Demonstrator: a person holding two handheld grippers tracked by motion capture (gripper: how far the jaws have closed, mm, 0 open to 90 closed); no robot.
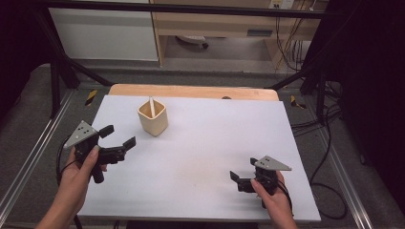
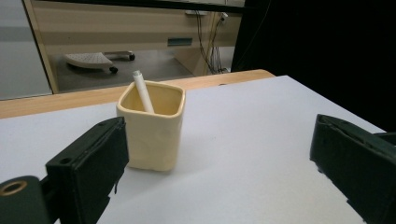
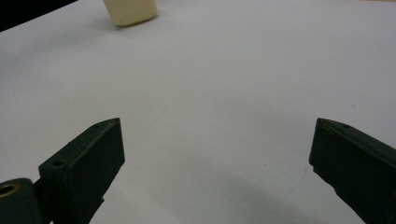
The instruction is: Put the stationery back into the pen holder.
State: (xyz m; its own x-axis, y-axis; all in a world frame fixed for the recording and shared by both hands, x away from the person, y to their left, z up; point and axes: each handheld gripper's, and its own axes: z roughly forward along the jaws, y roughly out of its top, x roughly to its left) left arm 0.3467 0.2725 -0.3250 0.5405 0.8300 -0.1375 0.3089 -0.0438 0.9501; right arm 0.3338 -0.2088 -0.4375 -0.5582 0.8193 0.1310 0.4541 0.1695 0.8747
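Note:
A cream square cup (image 1: 153,118) stands upright on the white tabletop (image 1: 215,143), left of centre toward the back. A white stick (image 1: 152,107) leans inside it. In the left gripper view the cup (image 2: 152,125) sits just beyond the jaws with the stick (image 2: 142,91) poking above its rim. My left gripper (image 1: 118,135) is open, a short way left and in front of the cup, nothing between its jaws. My right gripper (image 1: 243,169) is open near the front right, pointing left over bare table. Its view catches the cup's base (image 3: 130,11) far off.
A wooden strip (image 1: 193,91) runs along the table's back edge. Black frame bars (image 1: 62,67) stand at both back corners, and cables (image 1: 329,143) lie on the floor to the right. A cabinet and a wheeled base (image 2: 95,59) sit beyond the table.

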